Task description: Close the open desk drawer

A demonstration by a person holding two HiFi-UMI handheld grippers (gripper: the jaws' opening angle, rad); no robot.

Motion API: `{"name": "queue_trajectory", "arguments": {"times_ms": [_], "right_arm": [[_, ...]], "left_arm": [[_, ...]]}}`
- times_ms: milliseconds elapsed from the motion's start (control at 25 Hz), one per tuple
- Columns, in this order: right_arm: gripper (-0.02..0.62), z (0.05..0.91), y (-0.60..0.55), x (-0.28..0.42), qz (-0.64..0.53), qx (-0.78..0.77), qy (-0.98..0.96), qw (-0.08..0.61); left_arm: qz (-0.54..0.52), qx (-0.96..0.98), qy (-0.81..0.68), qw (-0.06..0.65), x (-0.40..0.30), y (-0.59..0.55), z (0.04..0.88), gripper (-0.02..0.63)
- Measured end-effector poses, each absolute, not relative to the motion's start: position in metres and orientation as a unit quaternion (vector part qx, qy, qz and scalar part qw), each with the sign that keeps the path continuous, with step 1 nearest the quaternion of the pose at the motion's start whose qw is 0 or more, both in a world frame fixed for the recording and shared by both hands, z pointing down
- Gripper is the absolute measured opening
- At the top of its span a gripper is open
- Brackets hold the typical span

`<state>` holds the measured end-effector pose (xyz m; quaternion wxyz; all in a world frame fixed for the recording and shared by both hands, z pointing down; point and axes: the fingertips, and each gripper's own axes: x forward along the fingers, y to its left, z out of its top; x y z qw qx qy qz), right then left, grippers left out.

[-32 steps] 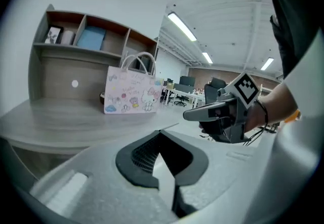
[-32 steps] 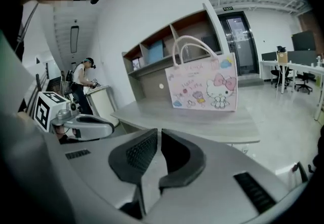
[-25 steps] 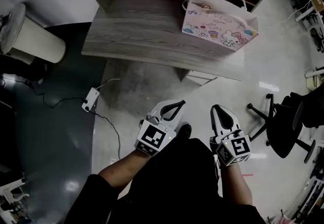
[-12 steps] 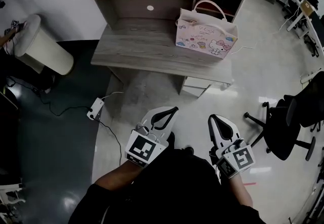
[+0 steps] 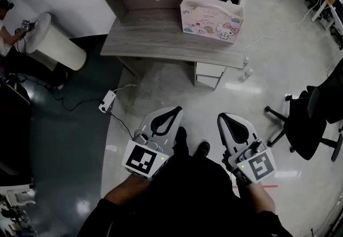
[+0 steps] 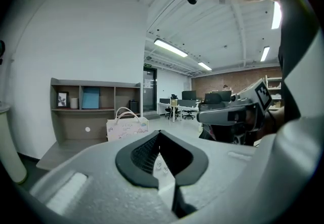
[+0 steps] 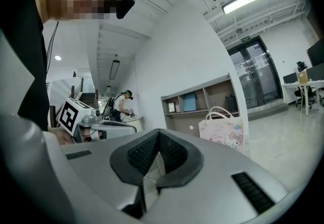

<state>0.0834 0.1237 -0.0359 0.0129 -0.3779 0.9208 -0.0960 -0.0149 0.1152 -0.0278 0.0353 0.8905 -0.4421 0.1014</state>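
Left gripper (image 5: 172, 111), lower centre of the frame: jaws pressed together, nothing between them. Right gripper (image 5: 225, 119) beside it, same story, closed on air. Desk drawer (image 5: 208, 70) sits upper centre, under the desk (image 5: 161, 40), well apart from both.

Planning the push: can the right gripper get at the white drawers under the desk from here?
Probably not. The right gripper is a stretch of floor away from the drawers; nothing blocks the way, but it looks too far.
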Motion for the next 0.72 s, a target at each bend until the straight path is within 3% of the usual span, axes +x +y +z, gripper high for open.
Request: {"name": "queue_trajectory", "arguments": {"times_ms": [360, 720], "right_arm": [[0.011, -0.038, 0.135, 0.086, -0.082, -0.401, 0.912, 0.019], [0.011, -0.035, 0.145, 0.072, -0.086, -0.414, 0.906, 0.013]], "left_arm": [[0.097, 0.897, -0.432, -0.009, -0.004, 0.133, -0.042, 0.006], [0.095, 0.9, -0.426, -0.004, -0.028, 0.129, -0.034, 0.006]]}}
